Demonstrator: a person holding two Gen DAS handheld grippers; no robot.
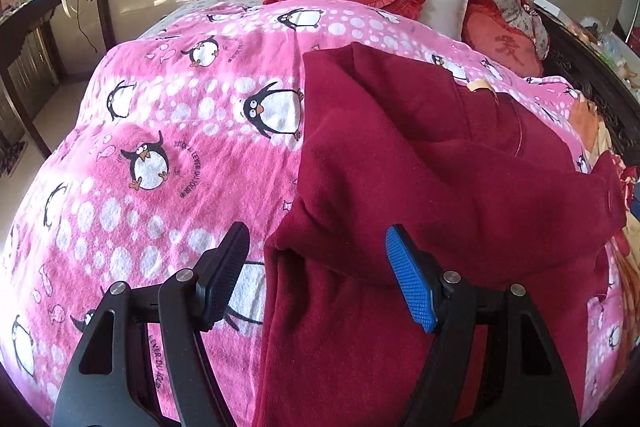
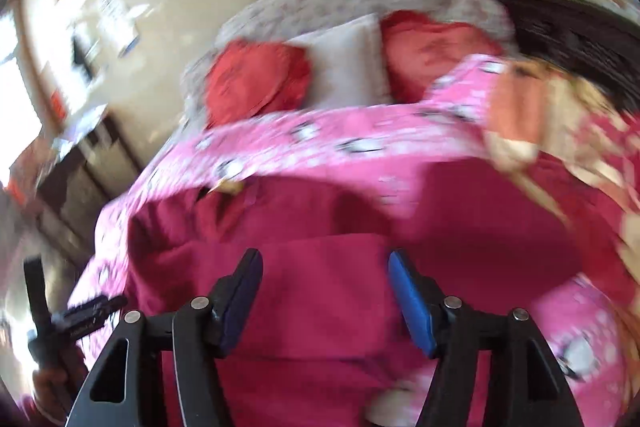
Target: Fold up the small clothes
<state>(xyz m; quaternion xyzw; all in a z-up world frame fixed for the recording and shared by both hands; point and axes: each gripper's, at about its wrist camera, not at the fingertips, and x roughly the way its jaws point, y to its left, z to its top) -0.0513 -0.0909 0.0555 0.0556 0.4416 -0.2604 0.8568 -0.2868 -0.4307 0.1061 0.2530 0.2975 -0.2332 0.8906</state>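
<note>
Both tongs stand wide and grip nothing: the left gripper (image 1: 318, 275) hovers over the near left edge of the dark red garment (image 1: 440, 187) on the pink penguin blanket (image 1: 160, 131), the right gripper (image 2: 326, 301) above its middle

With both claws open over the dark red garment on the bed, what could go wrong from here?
The fold may not hold: neither the left claw nor the right claw pins the dark red garment, which lies bunched with thick ridges. The next grip could also catch the pink penguin blanket under its edge. The right view is blurred, so aim looks uncertain.
</note>
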